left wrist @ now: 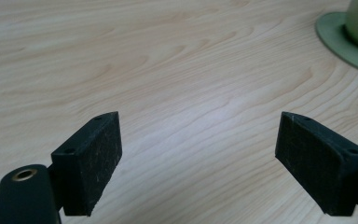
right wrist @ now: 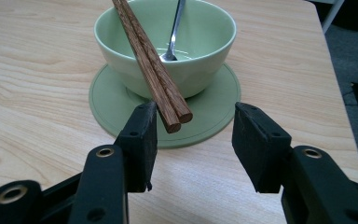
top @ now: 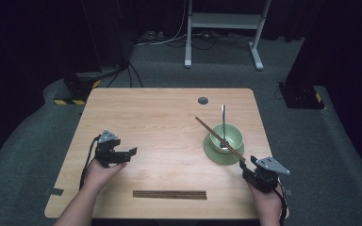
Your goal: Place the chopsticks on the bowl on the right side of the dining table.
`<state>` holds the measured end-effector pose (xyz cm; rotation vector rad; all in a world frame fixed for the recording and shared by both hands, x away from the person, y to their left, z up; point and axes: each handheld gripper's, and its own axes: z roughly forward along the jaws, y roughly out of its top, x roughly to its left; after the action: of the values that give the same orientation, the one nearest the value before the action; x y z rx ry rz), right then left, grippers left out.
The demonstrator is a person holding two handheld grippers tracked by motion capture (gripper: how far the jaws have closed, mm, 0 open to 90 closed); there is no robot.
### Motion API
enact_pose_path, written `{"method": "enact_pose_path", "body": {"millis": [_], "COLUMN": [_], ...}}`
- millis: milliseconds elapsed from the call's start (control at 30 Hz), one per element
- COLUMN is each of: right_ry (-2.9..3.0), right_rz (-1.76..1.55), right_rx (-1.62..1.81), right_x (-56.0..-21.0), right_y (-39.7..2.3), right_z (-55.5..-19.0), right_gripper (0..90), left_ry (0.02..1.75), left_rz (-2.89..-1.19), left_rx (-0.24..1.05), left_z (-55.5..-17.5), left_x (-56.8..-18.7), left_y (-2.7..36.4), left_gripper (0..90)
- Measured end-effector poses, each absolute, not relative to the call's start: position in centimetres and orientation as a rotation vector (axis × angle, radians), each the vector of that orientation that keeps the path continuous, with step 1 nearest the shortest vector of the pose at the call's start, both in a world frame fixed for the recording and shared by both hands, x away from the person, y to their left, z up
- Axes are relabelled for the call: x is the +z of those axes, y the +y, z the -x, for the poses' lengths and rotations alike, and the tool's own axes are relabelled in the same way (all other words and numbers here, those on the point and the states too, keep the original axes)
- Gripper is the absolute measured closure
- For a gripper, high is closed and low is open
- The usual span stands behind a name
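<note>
A pale green bowl (top: 232,133) (right wrist: 200,51) stands on a matching saucer (top: 214,155) (right wrist: 214,109) at the table's right. A metal spoon (top: 223,117) (right wrist: 176,28) leans inside it. A pair of brown chopsticks (top: 217,136) (right wrist: 151,65) lies slanted across the rim, their near ends sticking out between the jaws of my right gripper (top: 243,165) (right wrist: 193,135). Those jaws are open, and the chopstick tips sit close to the left pad, with a wide gap to the right one. My left gripper (top: 131,153) (left wrist: 198,154) hovers open over bare wood at the left, holding nothing.
A second pair of brown chopsticks (top: 169,194) lies flat near the front edge of the wooden table (top: 160,113). A round grey cable hole (top: 202,100) sits at the back. The saucer's rim (left wrist: 340,42) shows far right in the left gripper view.
</note>
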<state>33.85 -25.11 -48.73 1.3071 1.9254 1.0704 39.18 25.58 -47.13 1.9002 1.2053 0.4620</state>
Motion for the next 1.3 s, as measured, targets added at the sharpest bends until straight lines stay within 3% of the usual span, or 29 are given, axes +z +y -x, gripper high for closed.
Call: {"method": "enact_pose_path", "body": {"millis": [767, 1300], "right_ry": [1.931, 1.960], "right_rz": [-1.279, -1.281], "right_rx": [0.963, 0.939], "right_x": [-47.2, -47.5], "right_y": [-26.6, -27.6], "right_z": [-38.1, -40.9], "right_gripper": [52.3, 57.5], "left_ry": [1.071, 1.065], "left_rz": [-1.978, -1.936], "left_rx": [0.460, 0.501], "left_z": [-44.9, -47.5], "left_x": [-47.3, -47.6], "left_y": [11.1, 6.5], "left_gripper": [17.1, 29.3]}}
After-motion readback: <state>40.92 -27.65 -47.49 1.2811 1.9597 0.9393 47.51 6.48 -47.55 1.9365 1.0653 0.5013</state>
